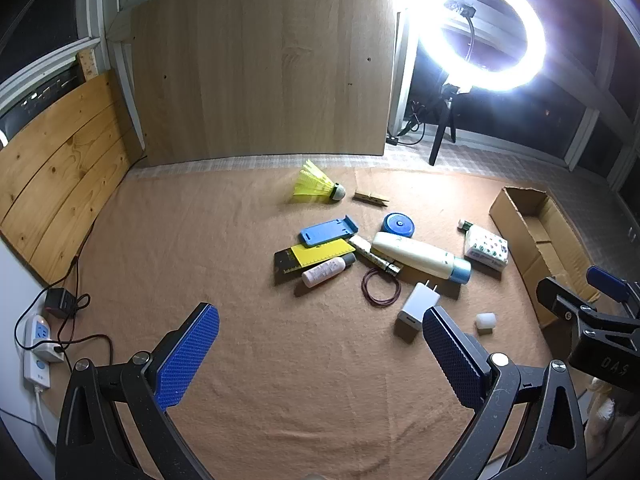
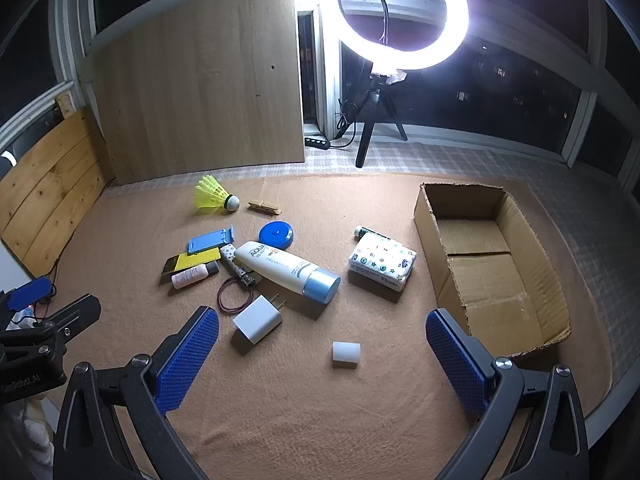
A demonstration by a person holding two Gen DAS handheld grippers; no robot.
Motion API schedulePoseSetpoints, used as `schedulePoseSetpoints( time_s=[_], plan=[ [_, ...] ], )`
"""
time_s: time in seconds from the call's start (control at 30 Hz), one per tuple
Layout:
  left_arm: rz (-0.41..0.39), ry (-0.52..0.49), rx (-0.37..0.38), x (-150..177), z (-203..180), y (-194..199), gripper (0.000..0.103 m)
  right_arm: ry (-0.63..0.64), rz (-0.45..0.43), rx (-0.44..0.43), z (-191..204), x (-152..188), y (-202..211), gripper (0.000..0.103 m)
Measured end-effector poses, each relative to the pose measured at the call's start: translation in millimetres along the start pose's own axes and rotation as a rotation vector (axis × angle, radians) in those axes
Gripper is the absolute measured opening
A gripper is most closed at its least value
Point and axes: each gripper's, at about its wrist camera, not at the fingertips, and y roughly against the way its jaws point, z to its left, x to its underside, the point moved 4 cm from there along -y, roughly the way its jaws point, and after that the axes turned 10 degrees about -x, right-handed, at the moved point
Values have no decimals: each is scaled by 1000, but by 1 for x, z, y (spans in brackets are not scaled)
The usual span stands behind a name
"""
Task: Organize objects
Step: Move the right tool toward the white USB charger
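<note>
Both grippers hang over the tan cloth (image 2: 304, 400), jaws spread wide, nothing in them.

Right gripper (image 2: 322, 354) at the bottom of its frame, left gripper (image 1: 320, 354) likewise. Nearest are a white foam block (image 2: 346, 355) and white charger (image 2: 258, 319), then the lotion tube (image 2: 286, 266) mid-frame, tissue pack (image 2: 382, 261) beside it, empty cardboard box (image 2: 486, 276) at right. Yellow shuttlecock (image 2: 214, 196) sits farthest, upper left.

Both wrist views tilt down, side by side — sharing the cluttered mat (image 1: 280, 360).
</note>
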Motion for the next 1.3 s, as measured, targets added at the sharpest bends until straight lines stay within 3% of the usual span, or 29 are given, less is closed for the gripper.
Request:
schedulePoseSetpoints(
  time_s=[1.3],
  plan=[
    [8,-15,10,0,-4,-8,103,-10,15,-11,-1,1,-6,102]
  ],
)
